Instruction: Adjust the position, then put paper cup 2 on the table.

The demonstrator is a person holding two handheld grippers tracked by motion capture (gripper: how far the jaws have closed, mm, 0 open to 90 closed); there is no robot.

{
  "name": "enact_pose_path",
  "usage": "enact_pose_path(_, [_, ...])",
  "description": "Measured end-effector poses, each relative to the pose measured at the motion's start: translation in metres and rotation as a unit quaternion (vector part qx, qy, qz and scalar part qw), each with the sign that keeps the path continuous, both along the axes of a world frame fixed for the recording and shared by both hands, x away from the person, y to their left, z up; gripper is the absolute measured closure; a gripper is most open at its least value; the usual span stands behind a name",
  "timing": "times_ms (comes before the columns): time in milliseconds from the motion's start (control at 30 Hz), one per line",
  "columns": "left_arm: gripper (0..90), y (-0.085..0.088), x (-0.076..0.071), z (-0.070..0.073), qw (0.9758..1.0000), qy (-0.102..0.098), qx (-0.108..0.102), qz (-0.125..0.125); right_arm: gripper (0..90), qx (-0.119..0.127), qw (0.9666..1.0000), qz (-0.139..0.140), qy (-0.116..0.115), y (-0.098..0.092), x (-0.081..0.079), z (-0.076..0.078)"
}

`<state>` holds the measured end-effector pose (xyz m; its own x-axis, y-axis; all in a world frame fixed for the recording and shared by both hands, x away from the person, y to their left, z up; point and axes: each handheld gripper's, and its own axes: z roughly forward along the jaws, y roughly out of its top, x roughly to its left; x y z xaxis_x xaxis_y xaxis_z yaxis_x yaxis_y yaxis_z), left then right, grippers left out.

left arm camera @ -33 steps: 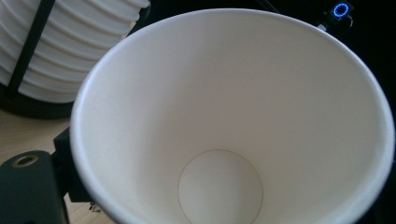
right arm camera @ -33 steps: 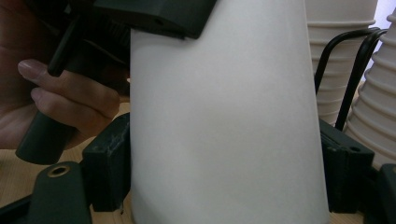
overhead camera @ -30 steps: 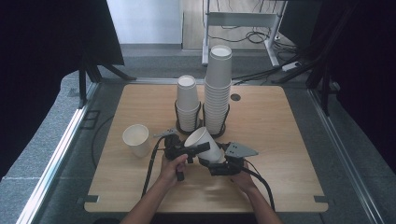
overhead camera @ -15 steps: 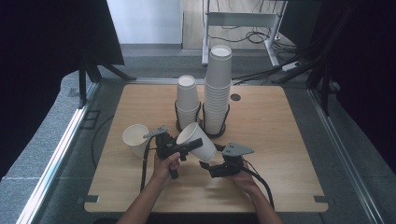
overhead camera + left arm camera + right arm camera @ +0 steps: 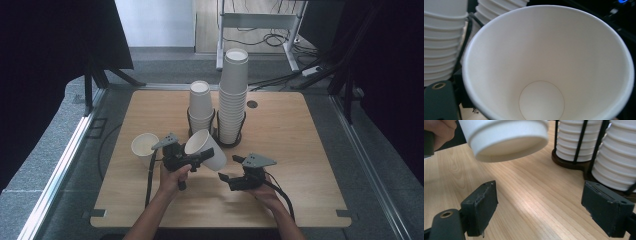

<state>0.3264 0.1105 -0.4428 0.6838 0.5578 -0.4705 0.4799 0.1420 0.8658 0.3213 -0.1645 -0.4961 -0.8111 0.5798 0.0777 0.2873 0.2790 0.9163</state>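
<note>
White paper cup (image 5: pixel 144 146) stood alone, upright, at table's (image 5: pixel 310 130) left. Left gripper (image 5: pixel 199 156) was raised, clamped on a second loose cup (image 5: pixel 206 148), tilted on its side, mouth toward the camera. Two cup stacks (image 5: pixel 201 105) (image 5: pixel 233 95) stood behind in a black rack. Right gripper (image 5: pixel 224 179) lay low, jaws wide apart, empty.

The left gripper (image 5: pixel 209 154) holds a white cup (image 5: pixel 206 149) tipped sideways above the worktop (image 5: pixel 300 130). The right gripper (image 5: pixel 223 179) is just beside it.
</note>
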Motion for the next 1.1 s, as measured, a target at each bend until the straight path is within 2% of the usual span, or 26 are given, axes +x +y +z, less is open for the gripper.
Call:
enact_pose_path(200, [12.6,0.008,-0.002,-0.002,0.9991,-0.007,0.033,0.028,15.3,0.007,0.9999,-0.013,0.000,-0.006,0.001,0.000])
enact_pose_path(367, [12.6,0.013,-0.003,-0.005,0.9968,-0.009,0.058,0.053,19.4,0.007,0.9999,-0.008,-0.007,-0.009,-0.001,0.002])
enact_pose_path(467, [12.6,0.015,-0.004,-0.007,0.9937,-0.014,0.082,0.075,19.4,0.008,0.9999,-0.010,-0.007,-0.010,-0.001,0.002])
enact_pose_path(600, [12.5,0.014,-0.005,-0.010,0.9893,-0.019,0.111,0.092,19.0,0.006,0.9999,-0.012,-0.007,-0.011,-0.001,0.002])
enact_pose_path(733, [12.4,0.011,-0.009,-0.012,0.9790,-0.032,0.163,0.118,18.9,0.005,0.9999,-0.012,-0.007,-0.012,0.000,0.003])
enact_pose_path(800, [12.4,0.011,-0.010,-0.013,0.9753,-0.030,0.177,0.128,18.8,0.004,0.9999,-0.012,-0.007,-0.012,0.000,0.003])
enact_pose_path(900, [12.4,0.011,-0.009,-0.014,0.9678,-0.027,0.202,0.147,18.8,0.002,0.9999,-0.013,-0.006,-0.013,0.001,0.003])
enact_pose_path(1100, [12.1,0.002,-0.003,-0.020,0.9475,-0.019,0.263,0.181,18.8,0.000,0.9999,-0.012,-0.006,-0.012,0.001,0.002])
